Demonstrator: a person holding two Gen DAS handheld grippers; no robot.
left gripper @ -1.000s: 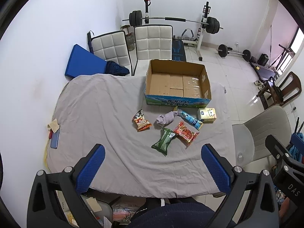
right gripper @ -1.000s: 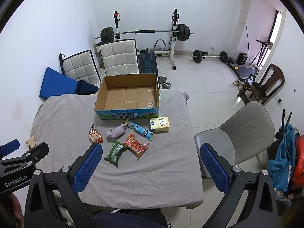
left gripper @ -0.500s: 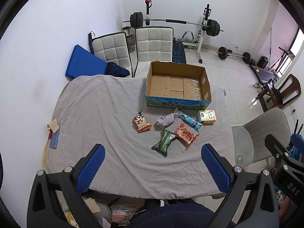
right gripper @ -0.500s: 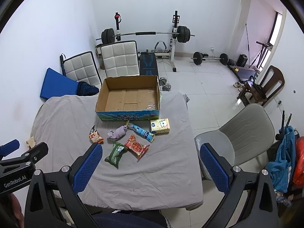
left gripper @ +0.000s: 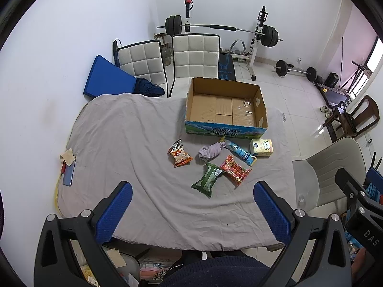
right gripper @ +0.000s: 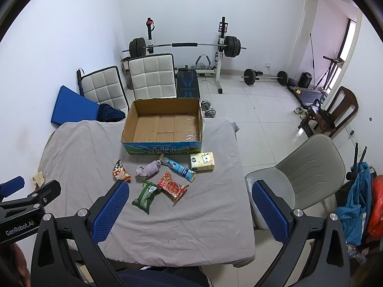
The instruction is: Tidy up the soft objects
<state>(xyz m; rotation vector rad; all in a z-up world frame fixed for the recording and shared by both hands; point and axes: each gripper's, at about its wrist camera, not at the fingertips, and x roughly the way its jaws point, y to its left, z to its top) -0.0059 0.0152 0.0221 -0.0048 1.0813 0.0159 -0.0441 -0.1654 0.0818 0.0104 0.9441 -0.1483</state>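
Six items lie in a cluster on the bench (left gripper: pixel 134 129) in front of the empty box (left gripper: pixel 226 106), and you hold both hand-held grippers high and well back from them. Your left hand-held gripper (left gripper: pixel 191 211) is spread wide and carries nothing; your right hand-held gripper (right gripper: pixel 189 211) is the same. The sock (left gripper: pixel 210 151), the plainly soft piece, sits mid-cluster, just beside the blue tube (left gripper: pixel 240 151) and near the green bag (left gripper: pixel 207 179) and red bag (left gripper: pixel 234 170). Crowding is your likely risk: reaching for the sock may nudge or pinch a neighbour, and a hard squeeze could crush a snack bag (left gripper: pixel 179 153). The carton (left gripper: pixel 261 147) looks rigid, so boxing it by mistake would spoil the sort. A loose, wrinkled grey sheet covers the bench and could snag or drag under a low fingertip. Around you, padded chairs (left gripper: pixel 195 57), a blue mat (left gripper: pixel 107 79) and a barbell rack (left gripper: pixel 221 27) stand on white tile.
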